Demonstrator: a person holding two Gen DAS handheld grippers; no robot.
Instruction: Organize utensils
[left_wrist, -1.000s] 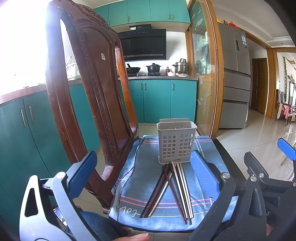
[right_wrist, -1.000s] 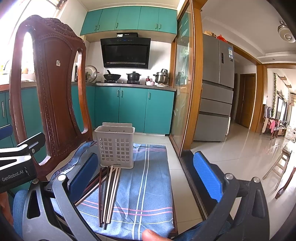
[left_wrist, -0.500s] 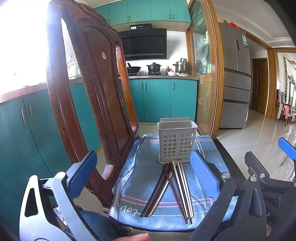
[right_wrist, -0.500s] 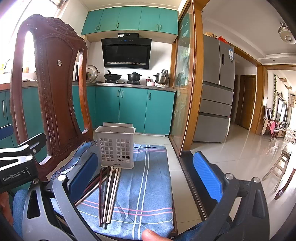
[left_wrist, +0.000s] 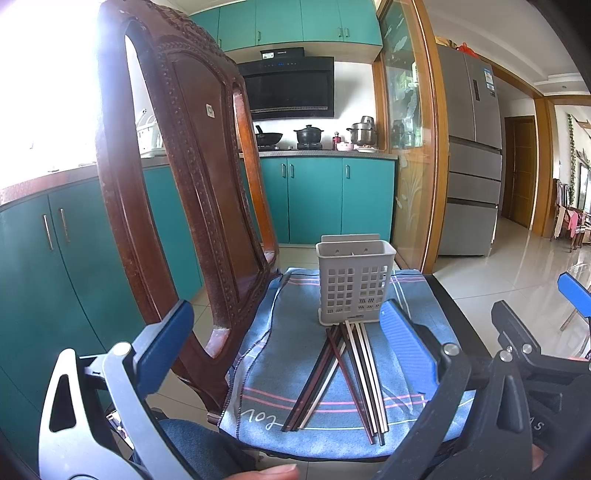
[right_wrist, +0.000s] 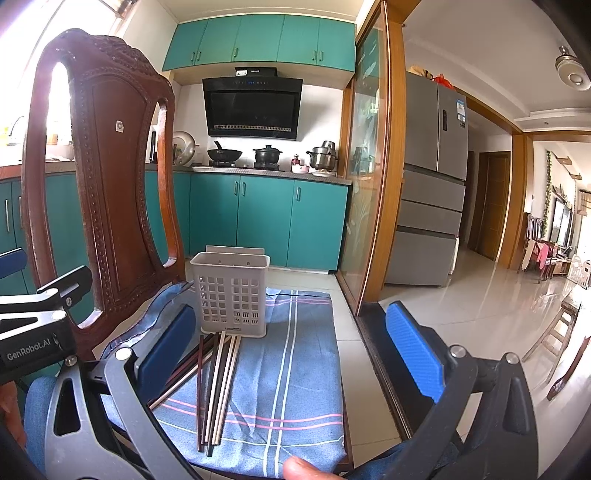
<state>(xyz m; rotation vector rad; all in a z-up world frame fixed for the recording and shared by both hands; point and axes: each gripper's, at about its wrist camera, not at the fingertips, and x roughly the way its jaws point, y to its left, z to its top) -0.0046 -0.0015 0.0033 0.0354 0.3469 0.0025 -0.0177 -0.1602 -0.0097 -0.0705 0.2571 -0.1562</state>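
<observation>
A grey perforated utensil holder (left_wrist: 354, 282) (right_wrist: 233, 295) stands upright on a blue striped cloth (left_wrist: 266, 354) (right_wrist: 295, 369) that covers a chair seat. Several chopsticks (left_wrist: 347, 376) (right_wrist: 216, 384), dark, reddish and pale, lie fanned on the cloth in front of the holder. My left gripper (left_wrist: 284, 343) is open, held above the near end of the seat, with nothing between its blue pads (left_wrist: 166, 350). My right gripper (right_wrist: 291, 350) is also open and empty, over the cloth's right part. Neither touches the chopsticks.
The carved wooden chair back (left_wrist: 177, 184) (right_wrist: 103, 177) rises at the left of the seat. A denim-clad knee (left_wrist: 192, 450) shows below. Teal cabinets (left_wrist: 325, 199), a stove with pots (right_wrist: 266, 153) and a grey fridge (right_wrist: 432, 184) stand behind. Tiled floor (right_wrist: 480, 302) lies to the right.
Both views have shifted only slightly; the grippers stay open and the holder and chopsticks have not moved.
</observation>
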